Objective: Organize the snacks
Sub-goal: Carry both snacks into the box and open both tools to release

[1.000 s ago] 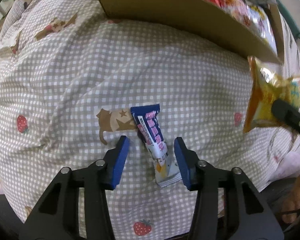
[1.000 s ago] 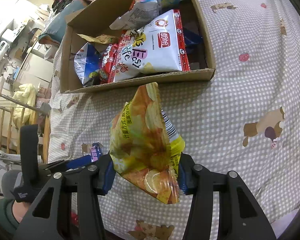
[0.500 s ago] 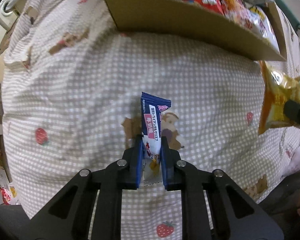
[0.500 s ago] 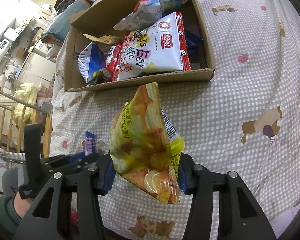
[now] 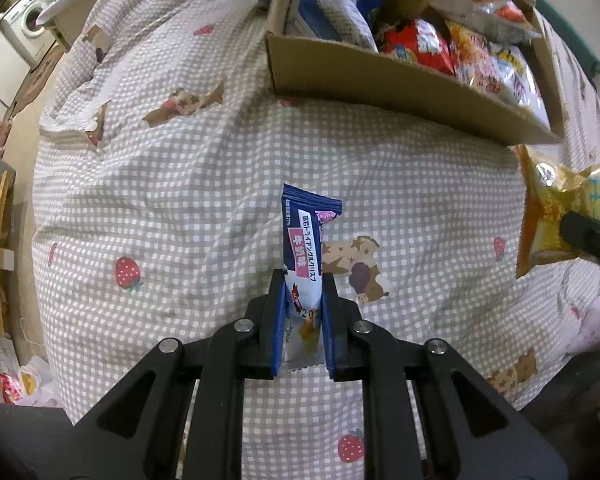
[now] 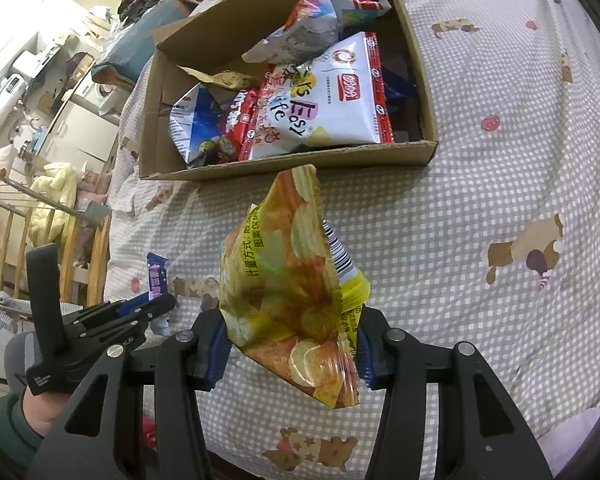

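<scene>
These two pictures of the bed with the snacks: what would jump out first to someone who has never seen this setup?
Probably the two black grippers, each clamped on a snack above the checked bedspread: the left gripper pinches a slim blue-and-white snack bar, and the right gripper grips a crinkled yellow chip bag. Beyond both sits an open cardboard box already crowded with bright snack bags.
</scene>
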{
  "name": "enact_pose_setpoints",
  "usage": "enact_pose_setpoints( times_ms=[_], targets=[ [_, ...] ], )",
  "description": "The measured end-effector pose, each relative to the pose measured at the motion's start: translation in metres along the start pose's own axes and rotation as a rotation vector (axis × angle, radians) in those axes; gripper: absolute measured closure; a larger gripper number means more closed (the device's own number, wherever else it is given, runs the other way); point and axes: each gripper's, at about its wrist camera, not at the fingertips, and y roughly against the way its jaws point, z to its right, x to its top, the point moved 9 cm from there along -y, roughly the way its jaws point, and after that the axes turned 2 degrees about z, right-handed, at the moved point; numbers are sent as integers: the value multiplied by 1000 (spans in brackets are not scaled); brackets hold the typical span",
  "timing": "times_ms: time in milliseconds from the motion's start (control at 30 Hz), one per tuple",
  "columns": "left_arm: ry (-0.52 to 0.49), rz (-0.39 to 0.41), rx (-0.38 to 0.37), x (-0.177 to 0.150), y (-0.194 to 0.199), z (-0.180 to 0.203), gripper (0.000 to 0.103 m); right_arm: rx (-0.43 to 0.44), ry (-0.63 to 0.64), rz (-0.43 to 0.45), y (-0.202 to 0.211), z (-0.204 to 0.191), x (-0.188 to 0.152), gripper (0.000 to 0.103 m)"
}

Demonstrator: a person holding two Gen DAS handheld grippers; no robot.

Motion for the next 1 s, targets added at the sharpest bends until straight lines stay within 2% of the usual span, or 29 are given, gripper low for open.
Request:
enact_pose_setpoints(
  times_ms=[100, 133, 367, 633, 1000],
  targets=[
    [23, 33, -8, 0, 16, -13, 90, 21, 13, 15, 3, -7, 3, 51],
    [23, 45, -6, 4, 15, -4, 90, 28, 17, 20, 4, -10, 4, 51],
    [-1, 138, 10, 5, 48, -7, 90, 72, 35, 48, 10, -27, 11, 51],
    [-28, 193, 47, 42, 66, 7, 90, 121, 58, 88, 21, -42, 19, 51],
    [-21, 291, 35, 106, 96, 9, 90, 220, -6, 250, 62, -35, 56, 51]
  ],
)
